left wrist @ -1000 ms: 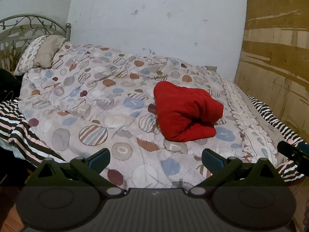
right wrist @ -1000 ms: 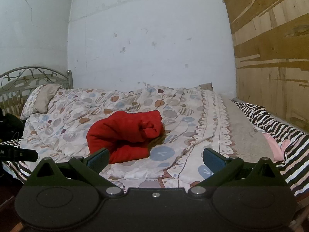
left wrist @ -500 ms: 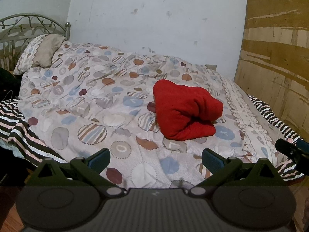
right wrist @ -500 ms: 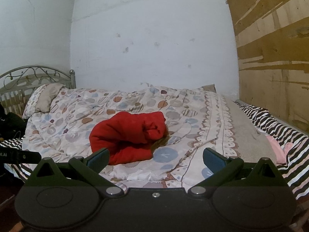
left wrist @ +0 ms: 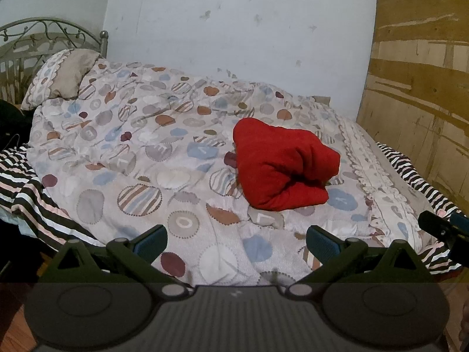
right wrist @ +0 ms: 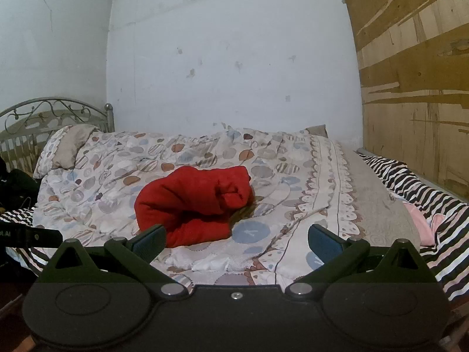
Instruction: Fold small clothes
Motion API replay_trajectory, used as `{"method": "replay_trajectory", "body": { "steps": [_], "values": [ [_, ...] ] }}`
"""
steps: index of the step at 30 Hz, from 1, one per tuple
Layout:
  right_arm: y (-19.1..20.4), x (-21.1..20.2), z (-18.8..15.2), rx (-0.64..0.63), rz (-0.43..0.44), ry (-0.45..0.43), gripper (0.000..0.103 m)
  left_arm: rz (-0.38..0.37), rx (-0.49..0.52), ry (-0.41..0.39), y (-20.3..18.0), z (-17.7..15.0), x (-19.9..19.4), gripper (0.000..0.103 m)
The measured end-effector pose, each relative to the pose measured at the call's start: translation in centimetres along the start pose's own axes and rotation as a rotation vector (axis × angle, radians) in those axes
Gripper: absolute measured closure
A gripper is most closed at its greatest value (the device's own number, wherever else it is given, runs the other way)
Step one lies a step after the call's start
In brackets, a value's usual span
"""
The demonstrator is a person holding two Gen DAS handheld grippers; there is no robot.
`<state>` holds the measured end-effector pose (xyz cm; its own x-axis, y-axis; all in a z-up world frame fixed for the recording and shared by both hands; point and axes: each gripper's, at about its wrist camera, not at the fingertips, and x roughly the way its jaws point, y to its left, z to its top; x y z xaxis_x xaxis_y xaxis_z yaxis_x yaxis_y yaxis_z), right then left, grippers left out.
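A red garment lies bunched in a thick folded lump on the patterned quilt, right of the bed's middle. The right wrist view shows the same red garment left of centre on the quilt. My left gripper is open and empty, held back near the bed's front edge, short of the garment. My right gripper is also open and empty; its left finger overlaps the garment's near edge in the image, apart from it. The other gripper's tip shows at the right edge of the left wrist view.
A pillow rests against the metal headboard at the far left. Striped sheet and a pink cloth lie at the right side. A wooden panel wall borders the bed on the right. Dark items sit at left.
Both views have shifted slightly; the garment sits a touch lower and to the right in the right wrist view. The garment and both open grippers are otherwise unchanged.
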<state>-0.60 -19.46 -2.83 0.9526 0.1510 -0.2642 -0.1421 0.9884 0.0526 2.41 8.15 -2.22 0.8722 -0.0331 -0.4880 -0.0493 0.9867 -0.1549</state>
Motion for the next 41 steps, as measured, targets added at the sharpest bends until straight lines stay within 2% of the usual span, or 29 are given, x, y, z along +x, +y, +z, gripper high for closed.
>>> {"method": "replay_trajectory", "body": {
  "steps": [21,27,41],
  "values": [
    [-0.1,0.2,0.0,0.002,0.0,0.004,0.0,0.004,0.002,0.012,-0.1,-0.2,0.5,0.0],
    [-0.1,0.3,0.1,0.003,-0.001,0.006,0.0,0.159,0.093,0.003,-1.3,-0.4,0.8,0.001],
    [-0.2,0.5,-0.2,0.003,-0.001,0.011,0.0,0.136,0.084,-0.008,-1.1,0.3,0.9,0.001]
  ]
}}
